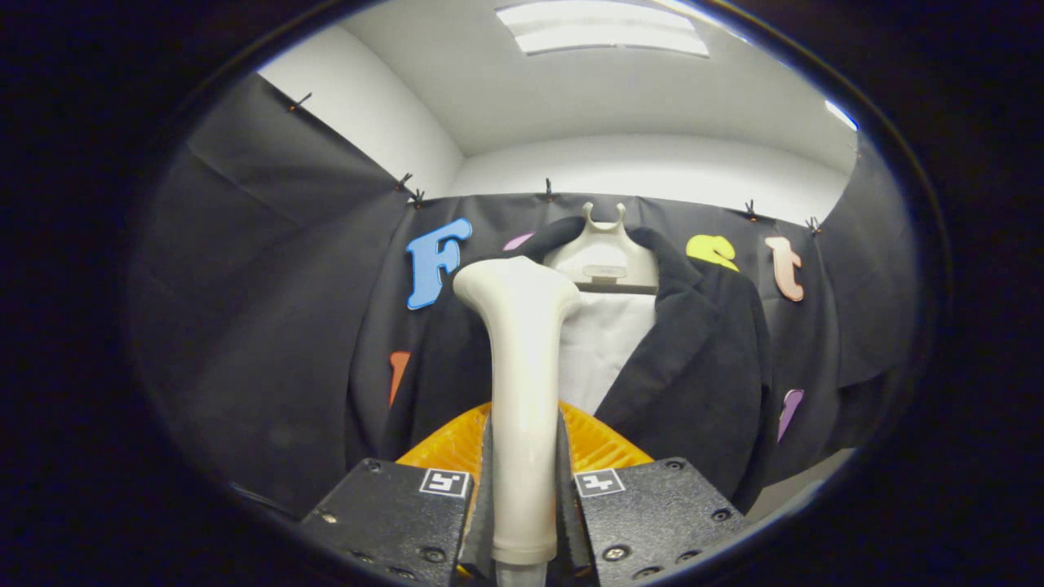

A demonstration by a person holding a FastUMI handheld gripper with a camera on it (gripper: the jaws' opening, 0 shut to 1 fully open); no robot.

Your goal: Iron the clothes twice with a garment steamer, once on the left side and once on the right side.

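gripper view has the gripper (524,489) clamped on the steamer (522,391), both fingers (391,514) pressing the sides of its pale handle, which stands upright between them and flares out into a wider head at the top. as for writing, there's basically nothing readable on the steamer or the clothes; the only markings are two small black-and-white square tags (444,482) on top of the finger blocks, and those are patterns, not words. the jacket (693,375) is just beyond the steamer, dark and fuzzy, hanging open on a pale hanger (603,249) with a white shirt (599,346) showing in the middle. the steamer head sits over the jacket's side that falls left of the shirt; can't tell if it's touching the cloth or just near it. the other lapel and sleeve hang free with open room in front of them. black cloth wall (269,310) wraps around both sides and behind, pinned up with small clips (405,181) along its top edge. above that it's a white wall (652,167) and ceiling with a bright light panel (603,28). a pale strip of surface (803,481) shows under the cloth past the jacket's hem.
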